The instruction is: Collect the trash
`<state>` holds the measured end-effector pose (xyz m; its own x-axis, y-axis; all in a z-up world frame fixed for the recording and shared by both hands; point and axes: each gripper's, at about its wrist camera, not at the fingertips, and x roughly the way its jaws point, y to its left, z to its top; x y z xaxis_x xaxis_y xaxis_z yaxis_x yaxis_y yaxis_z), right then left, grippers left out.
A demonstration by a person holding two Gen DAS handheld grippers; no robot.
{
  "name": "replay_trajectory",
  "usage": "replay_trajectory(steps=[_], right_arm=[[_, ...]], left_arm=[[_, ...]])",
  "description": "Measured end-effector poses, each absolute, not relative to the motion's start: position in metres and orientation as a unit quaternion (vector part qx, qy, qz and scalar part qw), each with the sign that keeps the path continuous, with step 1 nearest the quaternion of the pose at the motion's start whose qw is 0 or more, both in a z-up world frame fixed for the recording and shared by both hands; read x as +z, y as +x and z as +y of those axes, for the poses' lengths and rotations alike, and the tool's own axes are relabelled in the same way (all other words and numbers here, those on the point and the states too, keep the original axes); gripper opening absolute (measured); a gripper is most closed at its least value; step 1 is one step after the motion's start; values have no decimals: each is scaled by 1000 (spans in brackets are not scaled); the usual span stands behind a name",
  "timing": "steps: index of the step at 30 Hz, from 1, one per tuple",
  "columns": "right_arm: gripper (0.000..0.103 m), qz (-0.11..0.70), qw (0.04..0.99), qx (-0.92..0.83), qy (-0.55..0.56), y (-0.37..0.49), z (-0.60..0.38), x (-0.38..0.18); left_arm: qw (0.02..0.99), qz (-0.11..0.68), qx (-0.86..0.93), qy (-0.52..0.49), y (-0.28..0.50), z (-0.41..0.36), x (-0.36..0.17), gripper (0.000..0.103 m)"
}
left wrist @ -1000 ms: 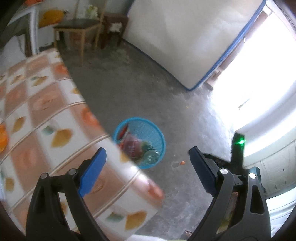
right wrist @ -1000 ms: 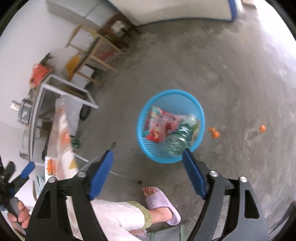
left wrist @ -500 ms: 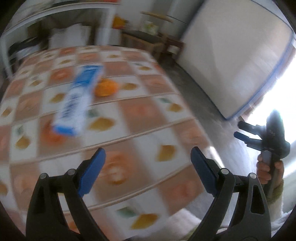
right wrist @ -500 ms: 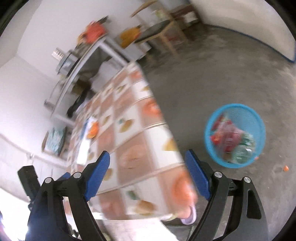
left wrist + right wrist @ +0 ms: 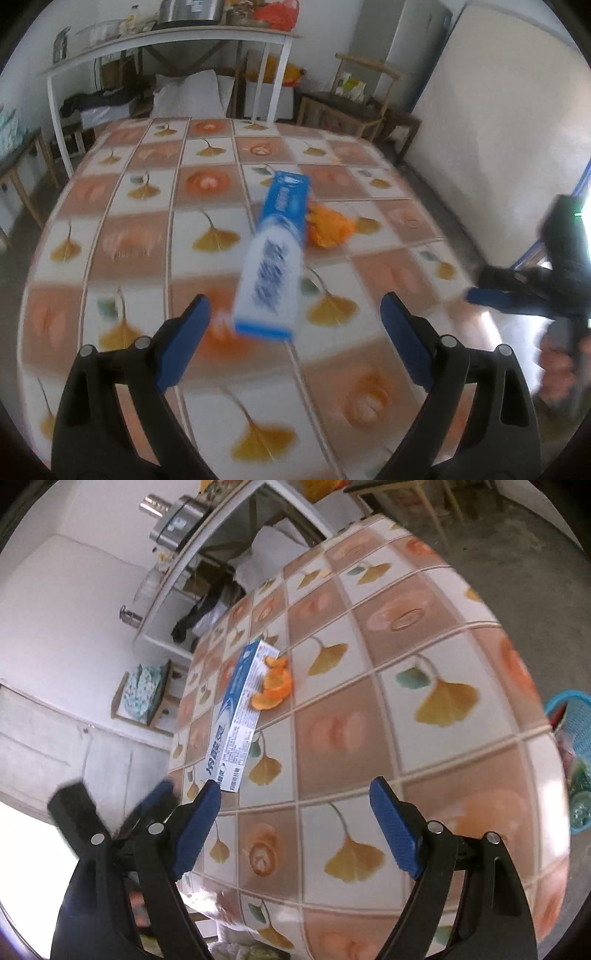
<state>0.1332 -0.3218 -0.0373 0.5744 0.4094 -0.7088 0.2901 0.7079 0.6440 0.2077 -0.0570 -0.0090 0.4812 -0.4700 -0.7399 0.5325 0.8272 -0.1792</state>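
Now, nearest in the lower half of the left wrist view: left gripper (image 5: 295, 321), tilted down over the table (image 5: 122, 243), jaws wide apart, nothing between the pads. Just beyond its tips, centre frame: blue-and-white toothpaste box (image 5: 275, 258), lying flat on the leaf-patterned cloth, smeared by blur. Touching the box's right edge: orange peel (image 5: 330, 227). At the right edge: right gripper (image 5: 532, 295), blurred and partly cut off; fingers of a hand (image 5: 561, 363) on its handle, hard to make out.

Over in the right wrist view: right gripper (image 5: 295, 805) low in frame, angled down at the tabletop (image 5: 388, 701), jaws spread wide, holding nothing. Left of centre and farther up: same box (image 5: 236, 716), long side running toward the upper part of the frame, peel (image 5: 275, 690) against its right side. Lower left: left gripper (image 5: 147, 808), blurred, half hidden behind the near finger. Far right edge: blue basket (image 5: 576, 716) on the floor, mostly cut off, contents unclear.
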Motion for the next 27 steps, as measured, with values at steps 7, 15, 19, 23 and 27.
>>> replay_trajectory(steps=[7,15,19,23,27], right_arm=[[79,470,809,29,351,148,-317,-32],[69,479,814,31,327,176,-323,-31],[64,487,810,36,325,202,-321,-37],[58,495,806,34,322,233,-316,-48],[51,510,802,18,311,262,-309,-61]], left_arm=[[839,476,-243,103,267,-91,-44,58],[843,482,-227,76,265,-80,-48,47],[845,488,-217,42,259,-59,-49,46],[844,493,-210,16,245,-37,-48,46],[841,497,-212,-2,232,-23,-49,46]])
